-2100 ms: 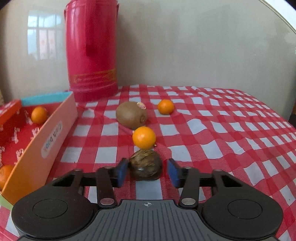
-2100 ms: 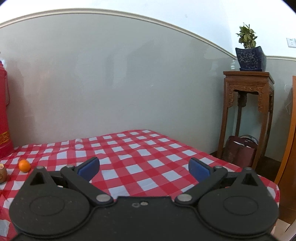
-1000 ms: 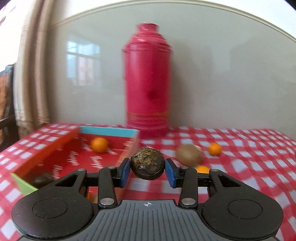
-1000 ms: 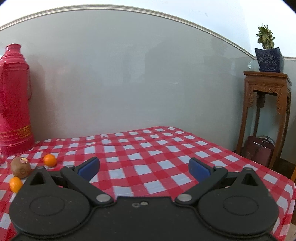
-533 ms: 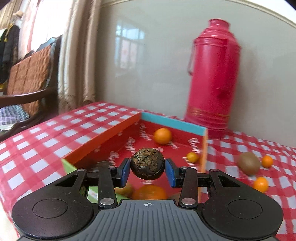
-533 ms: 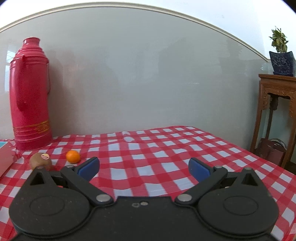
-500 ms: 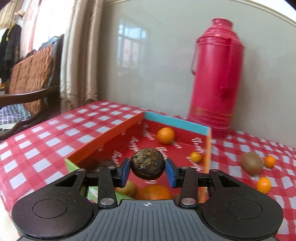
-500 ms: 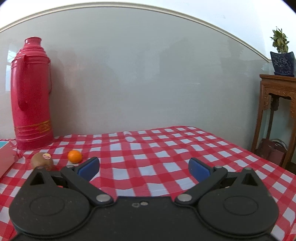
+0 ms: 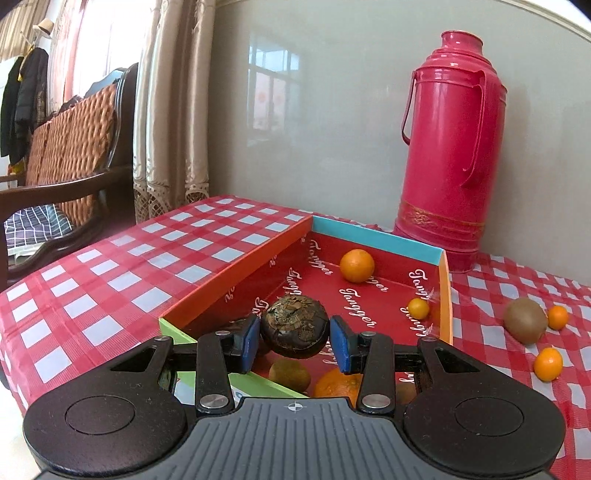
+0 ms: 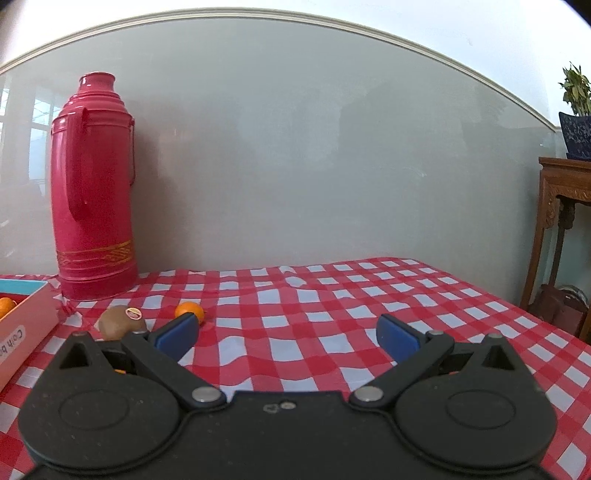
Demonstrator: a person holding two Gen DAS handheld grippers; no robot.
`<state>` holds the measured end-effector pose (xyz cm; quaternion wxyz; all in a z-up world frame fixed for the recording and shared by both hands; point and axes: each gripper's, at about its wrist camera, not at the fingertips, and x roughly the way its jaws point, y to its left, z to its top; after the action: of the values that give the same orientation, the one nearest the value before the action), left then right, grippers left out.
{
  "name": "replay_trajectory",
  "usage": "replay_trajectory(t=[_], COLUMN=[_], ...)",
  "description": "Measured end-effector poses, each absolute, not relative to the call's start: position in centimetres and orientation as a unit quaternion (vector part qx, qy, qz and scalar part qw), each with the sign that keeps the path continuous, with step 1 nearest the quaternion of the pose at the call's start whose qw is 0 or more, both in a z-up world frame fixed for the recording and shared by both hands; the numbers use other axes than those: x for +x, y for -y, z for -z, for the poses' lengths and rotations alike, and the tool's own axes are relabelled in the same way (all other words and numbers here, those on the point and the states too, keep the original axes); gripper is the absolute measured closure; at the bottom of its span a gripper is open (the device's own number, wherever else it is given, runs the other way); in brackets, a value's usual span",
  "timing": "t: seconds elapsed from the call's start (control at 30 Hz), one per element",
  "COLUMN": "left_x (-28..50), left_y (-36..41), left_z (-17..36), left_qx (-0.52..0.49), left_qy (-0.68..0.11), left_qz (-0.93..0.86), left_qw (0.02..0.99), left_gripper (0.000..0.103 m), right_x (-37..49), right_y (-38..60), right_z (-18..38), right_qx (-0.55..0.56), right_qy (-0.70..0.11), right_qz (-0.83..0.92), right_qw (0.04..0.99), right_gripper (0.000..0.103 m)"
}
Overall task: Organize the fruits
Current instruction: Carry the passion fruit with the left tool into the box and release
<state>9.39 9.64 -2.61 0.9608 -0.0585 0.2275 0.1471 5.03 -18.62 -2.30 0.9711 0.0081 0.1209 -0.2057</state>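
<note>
In the lower centre of the left wrist view, the left tool (image 9: 294, 339) is clenched on a dark, rough-skinned fruit (image 9: 294, 325), held above the near end of the red box (image 9: 381, 239). Judged best: lower it onto bare floor between the oranges before releasing. At lower centre of its own view, the right tool (image 10: 287, 333) gapes empty over the table (image 10: 332, 295).

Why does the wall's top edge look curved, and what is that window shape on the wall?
Right wrist view: the fisheye lens bows the wall moulding. Left wrist view: the glossy wall mirrors a window; both pictures are sharp.
</note>
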Motion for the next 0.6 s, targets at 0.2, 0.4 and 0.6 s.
replay_trajectory(t=[0.2,0.4,0.6], left_x=[9.58,9.66,9.72], left_y=[-9.83,-9.87,-9.83], left_z=[2.62,2.6,2.65], left_qx=[-0.061,-0.063,-0.064], left_qy=[-0.23,-0.231,-0.231], left_qz=[-0.145,-0.146,-0.15], left_qw=[0.96,0.96,0.959], left_gripper=[0.061,0.061,0.061], right_x=[4.86,4.69,4.34], right_y=[18.36,18.1,18.18], right_z=[1.98,1.68,1.52], right_qx=[0.008,0.002,-0.005], right_qy=[-0.12,-0.117,-0.113], right_qz=[0.203,0.199,0.199], right_qw=[0.972,0.973,0.974], right_gripper=[0.006,0.006,0.006])
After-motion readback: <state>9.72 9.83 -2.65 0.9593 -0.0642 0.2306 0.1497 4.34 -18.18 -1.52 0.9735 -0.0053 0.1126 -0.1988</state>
